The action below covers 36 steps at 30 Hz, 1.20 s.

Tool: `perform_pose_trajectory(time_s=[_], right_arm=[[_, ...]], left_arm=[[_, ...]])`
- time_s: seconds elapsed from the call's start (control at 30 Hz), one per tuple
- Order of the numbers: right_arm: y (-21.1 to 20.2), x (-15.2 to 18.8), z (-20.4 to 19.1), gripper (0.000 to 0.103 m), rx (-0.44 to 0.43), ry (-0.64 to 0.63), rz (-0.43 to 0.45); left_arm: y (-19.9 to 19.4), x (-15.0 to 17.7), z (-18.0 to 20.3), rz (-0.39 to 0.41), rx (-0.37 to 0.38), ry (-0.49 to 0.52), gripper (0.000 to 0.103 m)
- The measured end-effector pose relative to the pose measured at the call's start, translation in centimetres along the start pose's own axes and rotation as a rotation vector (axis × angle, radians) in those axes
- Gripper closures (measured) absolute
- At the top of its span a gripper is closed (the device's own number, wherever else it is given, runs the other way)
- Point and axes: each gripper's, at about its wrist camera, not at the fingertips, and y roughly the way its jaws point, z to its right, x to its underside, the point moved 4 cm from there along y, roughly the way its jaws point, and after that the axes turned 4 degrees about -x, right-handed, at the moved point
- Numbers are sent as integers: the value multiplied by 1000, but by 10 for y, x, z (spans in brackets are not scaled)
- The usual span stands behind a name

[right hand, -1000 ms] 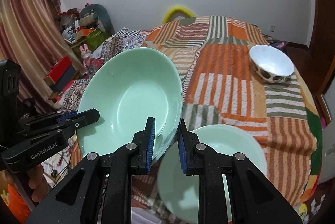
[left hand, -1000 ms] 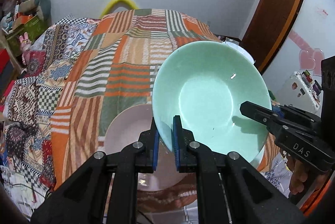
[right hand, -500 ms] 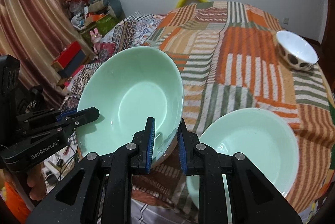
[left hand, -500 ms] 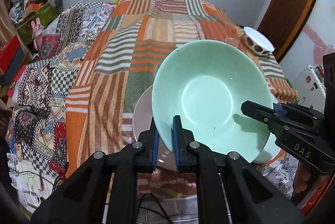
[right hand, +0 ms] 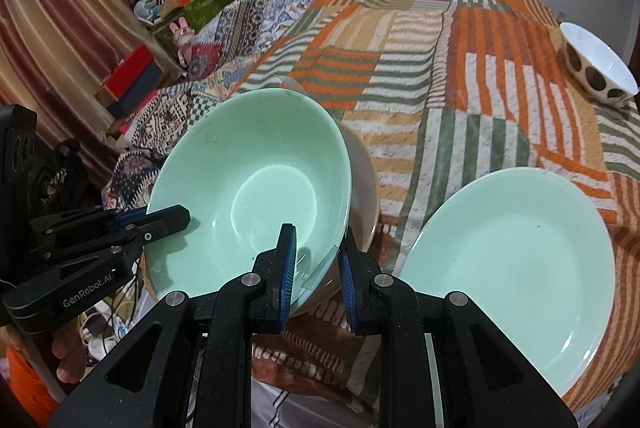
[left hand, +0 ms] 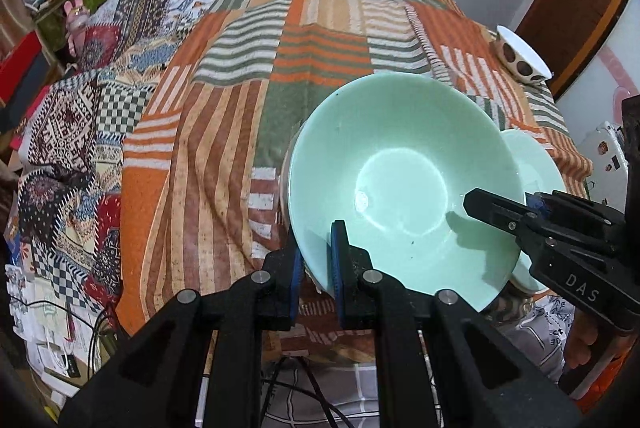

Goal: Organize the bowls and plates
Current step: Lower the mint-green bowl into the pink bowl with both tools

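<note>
Both grippers clamp one glossy mint-green ceramic bowl [left hand: 400, 184]; left gripper [left hand: 316, 260] jaws nearly closed on its near rim; right gripper [right hand: 316, 260] jaws pinched on the opposite rim; bowl tilted, held over a pale pink-beige plate [right hand: 366, 196] on the striped orange-green patchwork bed cover [left hand: 320, 40]; second mint-green shallow bowl [right hand: 516, 268] lies just beside on the cover; small white bowl with brown dots [right hand: 600, 68] sits well apart near the far edge.

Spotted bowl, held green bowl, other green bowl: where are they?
spotted bowl [right hand: 600, 68]: right wrist view, white inside.
held green bowl [left hand: 400, 180]: left wrist view, inner bottom.
other green bowl [right hand: 516, 260]: right wrist view, inner middle.
</note>
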Motion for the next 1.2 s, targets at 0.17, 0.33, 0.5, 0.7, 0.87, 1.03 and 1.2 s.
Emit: perform_pose_trajectory(time_s=[0.17, 0.33, 0.5, 0.7, 0.87, 1.03, 1.2], right_arm=[[7, 1, 0, 84, 3, 4, -19], [12, 2, -1, 84, 11, 0, -30], [15, -2, -2, 84, 28, -17, -28], [19, -3, -5, 84, 92, -80, -19], [18, -6, -2, 82, 100, -95, -19], [16, -6, -3, 78, 72, -91, -53], [8, -7, -5, 70, 80, -99, -37]], left_arm=[[8, 0, -4, -14, -7, -13, 92], [15, -2, -5, -16, -30, -18, 90], [24, -2, -4, -28, -66, 2, 87], [31, 0, -3, -37, -79, -1, 85], [34, 0, -5, -42, -73, -8, 85], [35, 0, -5, -50, -69, -12, 85], [35, -1, -3, -53, -71, -6, 82]])
